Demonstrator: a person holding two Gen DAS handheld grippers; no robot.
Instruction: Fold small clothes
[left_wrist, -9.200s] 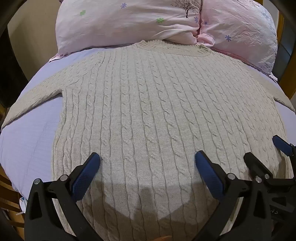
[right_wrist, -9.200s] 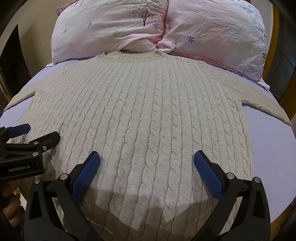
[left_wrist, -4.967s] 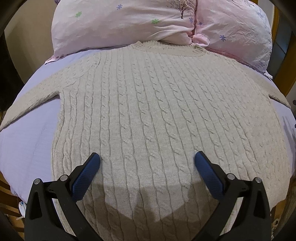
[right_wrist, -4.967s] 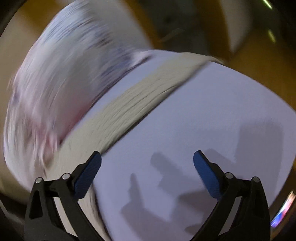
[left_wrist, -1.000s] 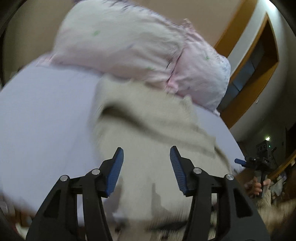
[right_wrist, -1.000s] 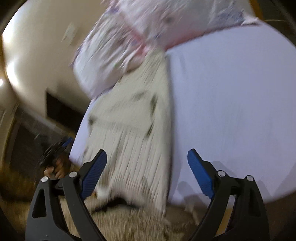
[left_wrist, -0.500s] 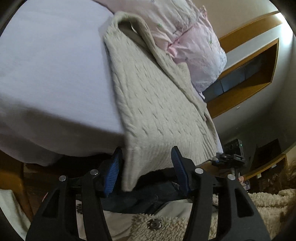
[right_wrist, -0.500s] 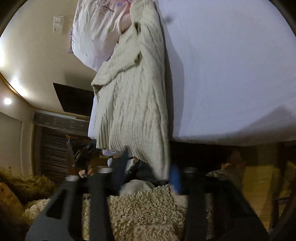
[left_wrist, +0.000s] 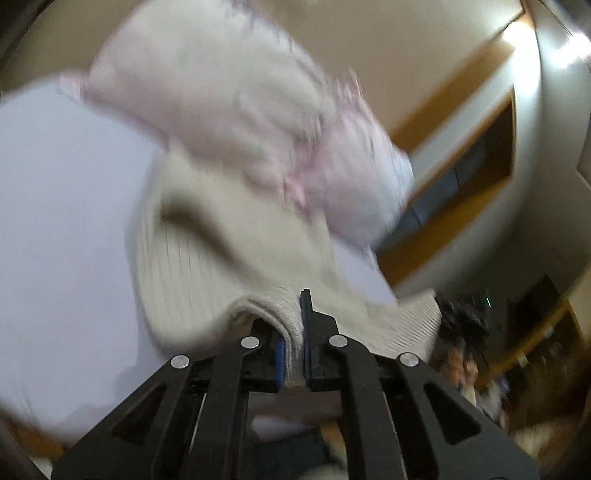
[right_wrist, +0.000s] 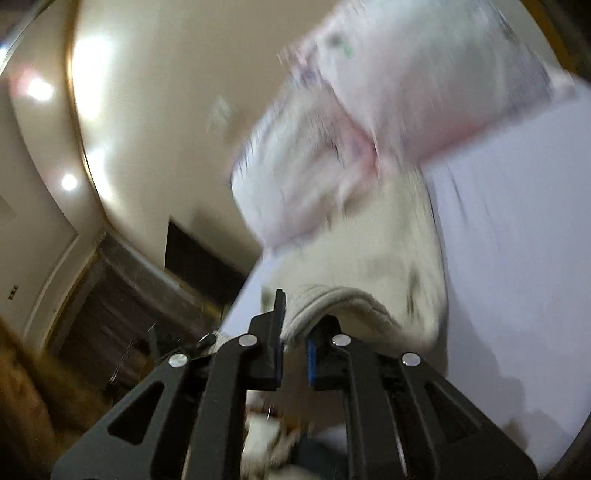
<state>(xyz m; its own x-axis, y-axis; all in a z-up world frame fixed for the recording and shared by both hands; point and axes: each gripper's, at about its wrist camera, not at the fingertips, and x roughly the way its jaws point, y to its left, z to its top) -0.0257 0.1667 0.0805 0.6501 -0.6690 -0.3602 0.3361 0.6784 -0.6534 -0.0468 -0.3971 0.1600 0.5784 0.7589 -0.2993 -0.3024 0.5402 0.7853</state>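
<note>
A beige cable-knit sweater (left_wrist: 229, 254) lies on the bed, folded to a narrow strip that runs up to the pillows. My left gripper (left_wrist: 293, 332) is shut on its ribbed bottom hem at the left corner. My right gripper (right_wrist: 293, 328) is shut on the hem at the other corner, and the sweater (right_wrist: 376, 258) stretches away from it. Both views are blurred by motion. The hem is lifted off the bed between the two grippers.
Two pink flowered pillows (left_wrist: 229, 96) sit at the head of the bed, also in the right wrist view (right_wrist: 399, 92). The lilac sheet (left_wrist: 62, 221) spreads left of the sweater and, in the right wrist view, right of it (right_wrist: 517, 240). Wooden trim and a dark window stand beyond.
Both grippers have shut on the sweater's bottom hem, one at each corner, and lifted it. Half a second ago their jaws stood apart around the hem at the bed's edge.
</note>
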